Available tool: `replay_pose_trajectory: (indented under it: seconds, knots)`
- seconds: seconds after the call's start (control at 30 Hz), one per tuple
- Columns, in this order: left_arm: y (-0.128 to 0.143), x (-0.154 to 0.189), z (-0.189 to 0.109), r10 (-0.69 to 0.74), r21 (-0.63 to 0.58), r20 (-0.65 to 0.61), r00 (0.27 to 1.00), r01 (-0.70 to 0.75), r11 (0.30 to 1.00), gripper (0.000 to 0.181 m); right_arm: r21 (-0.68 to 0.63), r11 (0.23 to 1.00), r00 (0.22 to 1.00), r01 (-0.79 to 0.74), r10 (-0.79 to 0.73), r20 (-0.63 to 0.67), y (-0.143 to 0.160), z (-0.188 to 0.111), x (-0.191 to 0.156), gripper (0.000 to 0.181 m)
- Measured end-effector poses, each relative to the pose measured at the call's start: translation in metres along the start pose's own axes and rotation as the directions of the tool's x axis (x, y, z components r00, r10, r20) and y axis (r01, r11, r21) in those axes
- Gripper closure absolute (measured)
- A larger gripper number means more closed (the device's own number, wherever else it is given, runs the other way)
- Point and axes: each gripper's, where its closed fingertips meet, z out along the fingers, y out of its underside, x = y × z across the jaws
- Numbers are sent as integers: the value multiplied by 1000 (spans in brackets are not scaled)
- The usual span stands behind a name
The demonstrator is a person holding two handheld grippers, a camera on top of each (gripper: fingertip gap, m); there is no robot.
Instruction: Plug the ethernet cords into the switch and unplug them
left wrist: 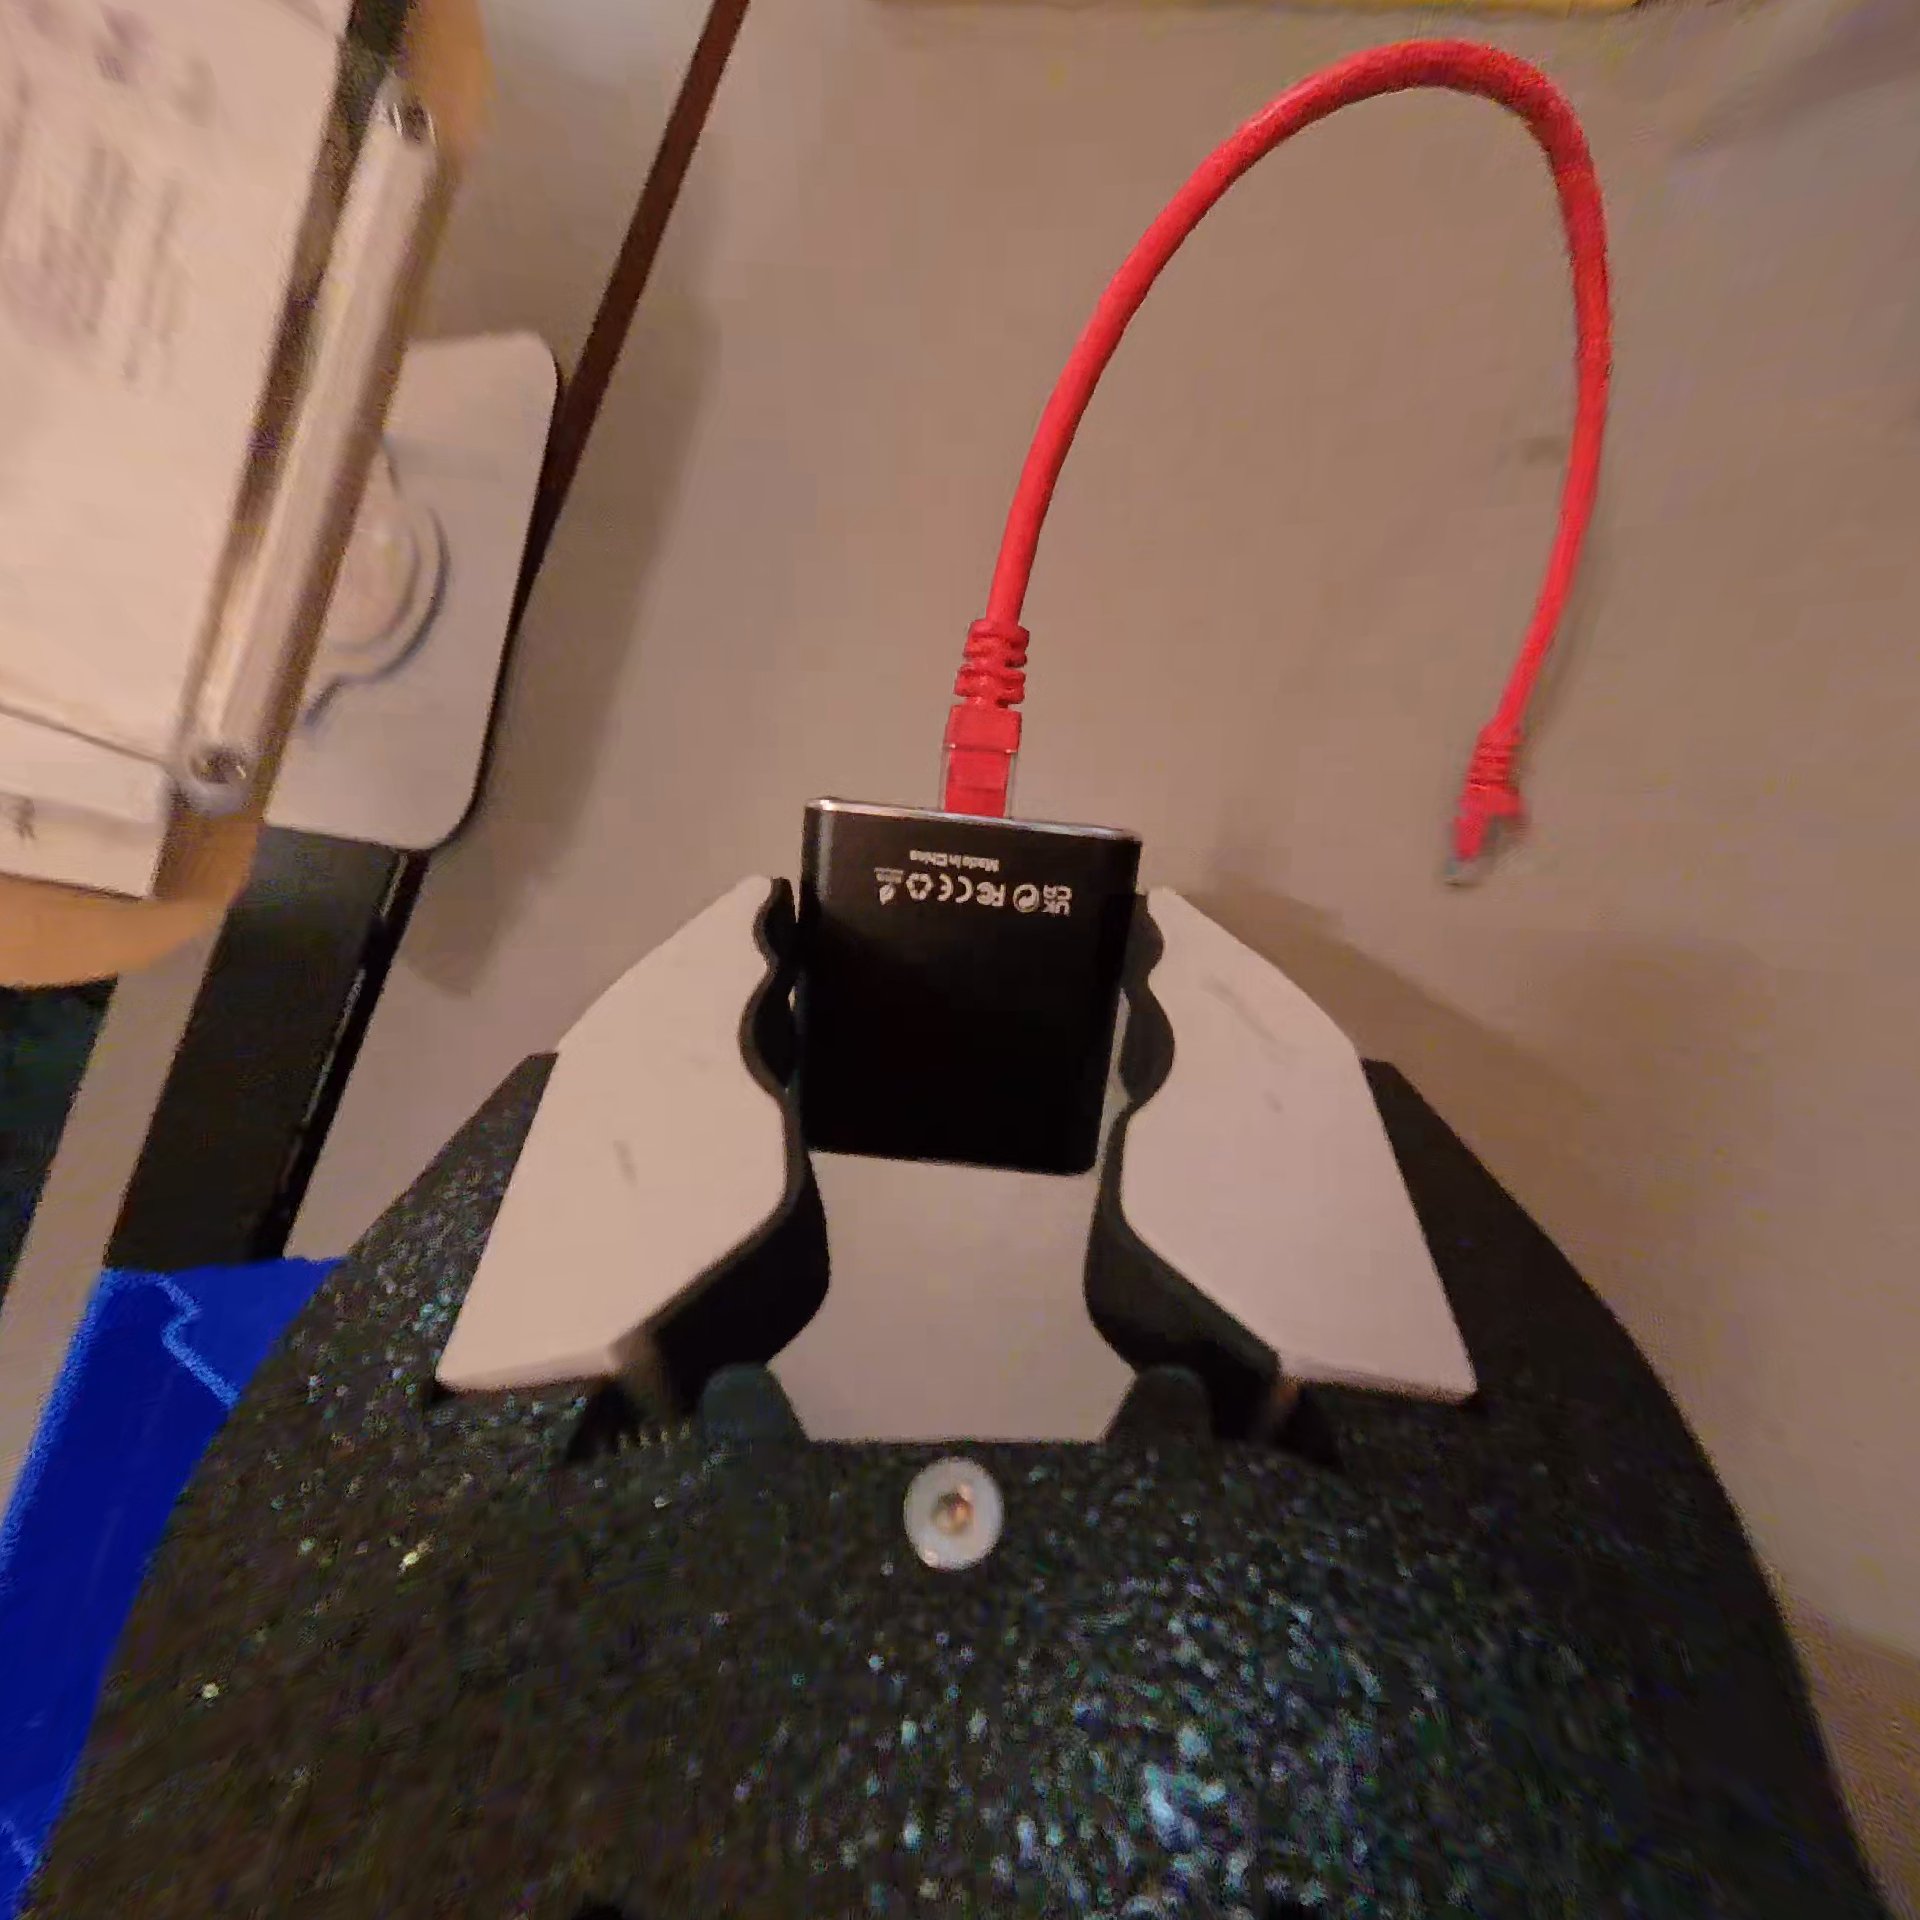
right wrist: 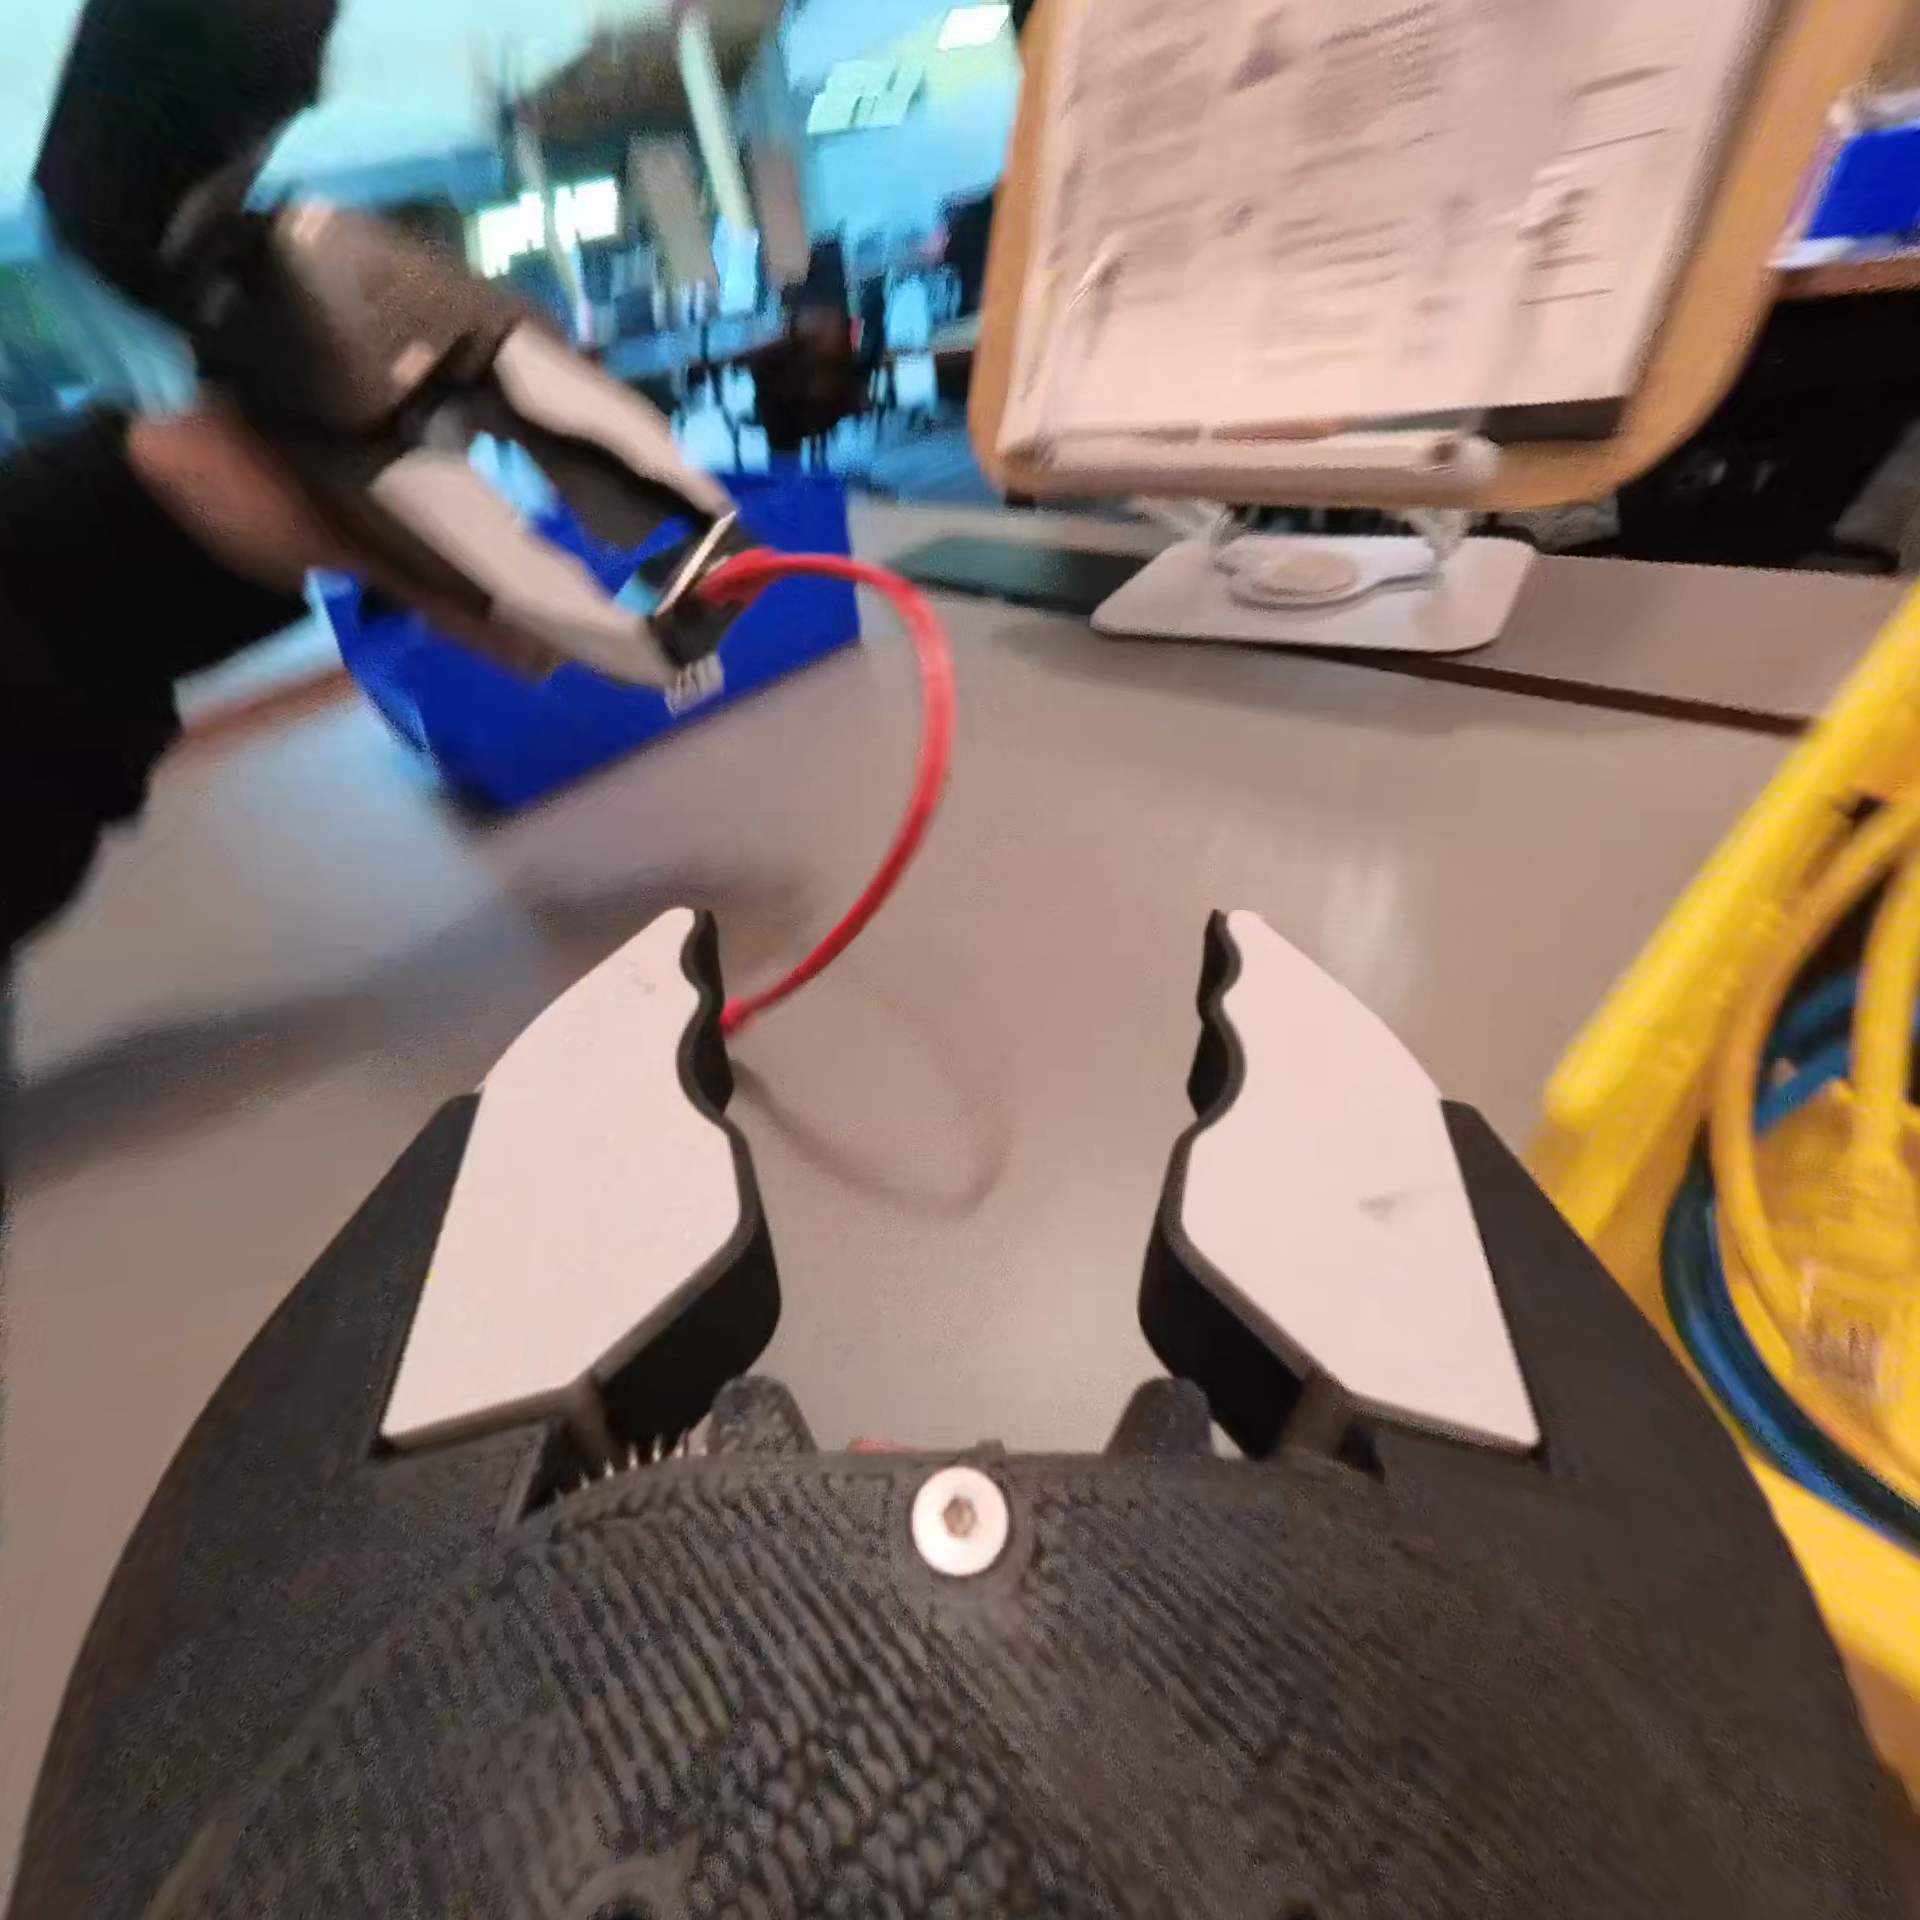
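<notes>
My left gripper [left wrist: 961, 914] is shut on a small black switch [left wrist: 961, 997] and holds it above the grey table. A red ethernet cord [left wrist: 1226, 187] is plugged into the switch's far side by one plug [left wrist: 982, 758]. It arches up and right, and its free plug [left wrist: 1481, 805] hangs loose. My right gripper [right wrist: 961, 935] is open and empty, low over the table. In the right wrist view the left gripper [right wrist: 686, 603] with the switch [right wrist: 696, 592] shows at upper left. The red cord [right wrist: 930, 727] curves down from it to beside my left finger [right wrist: 613, 1122].
A yellow bin [right wrist: 1704, 1039] with yellow and blue cables stands at the right. A blue bin [right wrist: 582, 707] stands at the far left, also in the left wrist view [left wrist: 114, 1455]. A clipboard stand with papers [right wrist: 1351, 229] sits at the back, also in the left wrist view [left wrist: 135, 364].
</notes>
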Motion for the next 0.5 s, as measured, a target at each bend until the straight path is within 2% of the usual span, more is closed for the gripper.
replay_pose_trajectory:
  seconds: [0.07,0.1,0.13,0.23,0.3,0.37,0.43,0.5]
  knots:
    - [-29,21,-27,115,109,-39,993,-111,988,121,136,964,974,-227,221,54,-17,-17,15,94]
    - [-41,33,-40,168,152,-60,984,-157,976,121,179,923,938,-342,324,121,-23,-24,19,100]
    - [-51,47,-51,226,191,-80,971,-208,959,121,188,879,893,-439,404,197,-25,-29,20,108]
    - [-70,96,-74,426,308,-140,894,-370,877,121,130,776,744,-618,523,416,-28,-31,4,115]
    - [-72,114,-74,488,272,-121,864,-444,854,121,42,750,645,-661,539,542,-31,-25,-23,116]
    - [-70,122,-67,566,189,-52,823,-549,814,121,-51,756,548,-652,516,658,-37,-20,-62,117]
    - [-67,126,-59,642,92,12,767,-640,763,121,-105,786,514,-609,492,703,-40,-10,-95,117]
    - [-61,129,-51,726,-2,51,685,-727,686,121,-151,825,522,-545,474,709,-36,1,-119,118]
